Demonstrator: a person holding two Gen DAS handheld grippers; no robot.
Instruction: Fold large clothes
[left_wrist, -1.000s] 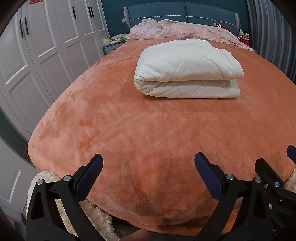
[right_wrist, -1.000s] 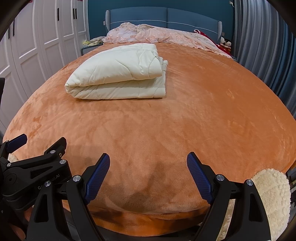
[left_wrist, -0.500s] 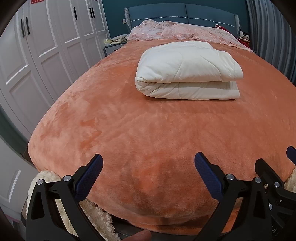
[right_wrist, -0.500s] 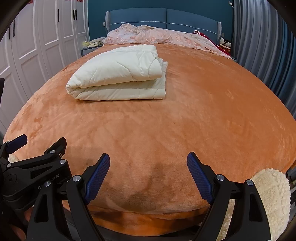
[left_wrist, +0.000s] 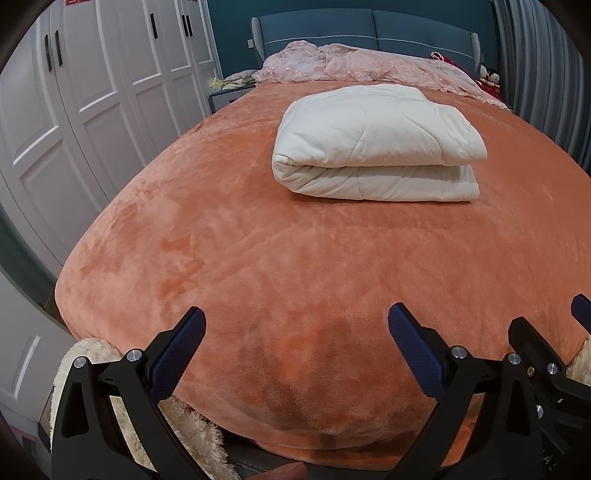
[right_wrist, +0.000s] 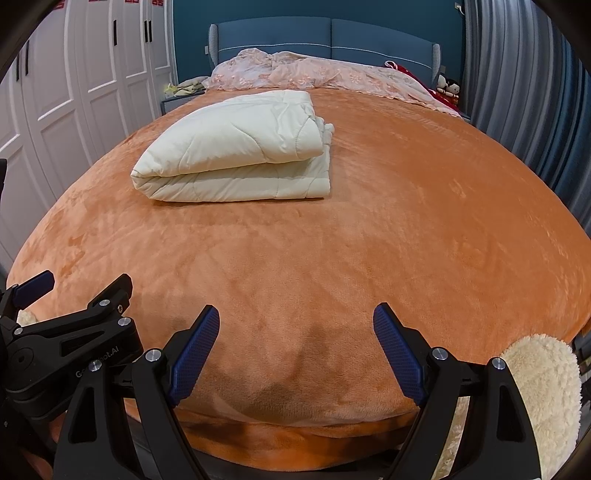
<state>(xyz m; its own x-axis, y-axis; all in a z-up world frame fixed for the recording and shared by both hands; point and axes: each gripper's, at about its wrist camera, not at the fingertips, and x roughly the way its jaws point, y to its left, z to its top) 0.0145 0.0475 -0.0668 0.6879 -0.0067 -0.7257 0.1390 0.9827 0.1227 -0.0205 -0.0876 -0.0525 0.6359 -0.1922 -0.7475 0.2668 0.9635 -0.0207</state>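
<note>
A cream quilted comforter (left_wrist: 376, 144) (right_wrist: 240, 147) lies folded in a thick stack on the orange plush bed cover (left_wrist: 258, 258) (right_wrist: 406, 221), in the far half of the bed. My left gripper (left_wrist: 295, 325) hovers open over the foot of the bed, well short of the comforter, with nothing between its blue pads. Beside it, my right gripper (right_wrist: 295, 321) is open too and just as far from the fold. Each gripper shows at the edge of the other's view.
White wardrobe doors (left_wrist: 92, 92) run along the left of the bed. A pink lace cover (right_wrist: 314, 74) is bunched at the blue headboard (right_wrist: 321, 33). Grey curtains (right_wrist: 517, 92) hang on the right. Cream fleece sleeves (right_wrist: 543, 387) (left_wrist: 85, 354) show behind the grippers.
Both views have tilted up slightly, so the comforter sits a little lower in frame. Nothing was taken hold of; both grippers stay open.
</note>
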